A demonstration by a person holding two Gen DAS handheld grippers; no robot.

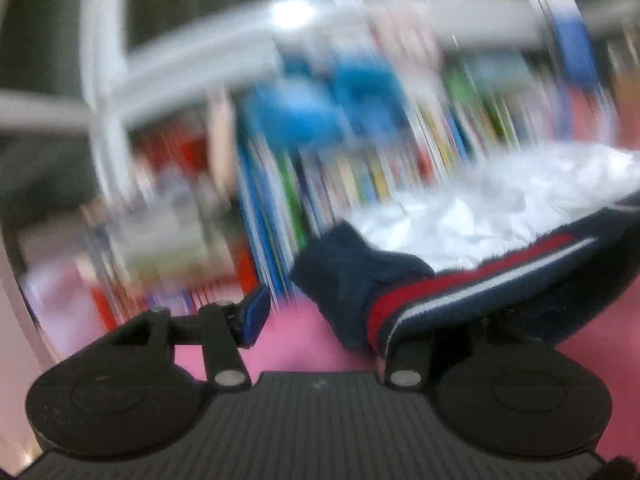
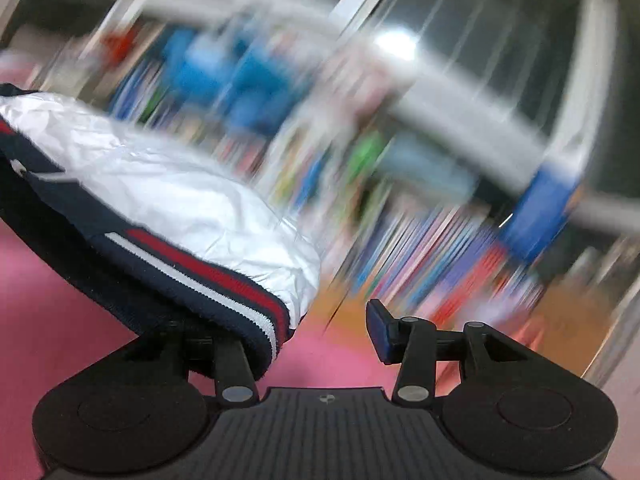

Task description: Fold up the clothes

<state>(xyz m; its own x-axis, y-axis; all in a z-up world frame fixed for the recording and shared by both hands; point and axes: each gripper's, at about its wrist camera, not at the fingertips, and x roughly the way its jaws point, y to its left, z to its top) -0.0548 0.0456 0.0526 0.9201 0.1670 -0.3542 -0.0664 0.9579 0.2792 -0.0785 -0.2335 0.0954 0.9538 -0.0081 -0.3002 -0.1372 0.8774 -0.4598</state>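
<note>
Jacket (image 1: pixel 500 236) fills the lower right of the left wrist view: crinkled white shell cloth, edged by a navy knit band (image 1: pixel 472 284) with 1 red and 1 white stripe, ending in a plain navy tab that sticks up toward the middle. It lies over the pink surface (image 1: pixel 296 344), and the band drapes across the right finger of the left tongs (image 1: pixel 320 320), hiding its tip. The left finger's blue pad (image 1: pixel 254 314) stands clear of the cloth, so these tongs are parted and press on nothing. Behind, everything is smeared by motion blur; only coloured streaks and pale bars can be made out. In the right wrist view the same jacket (image 2: pixel 172 196) comes in from the left, white cloth above, striped navy band (image 2: pixel 224 284) below, its end lying over the left finger of the right tongs (image 2: pixel 316 336). The right finger's blue pad (image 2: pixel 380 334) is bare and apart from the garment, jaws parted, above the pink surface (image 2: pixel 60 312).
</note>
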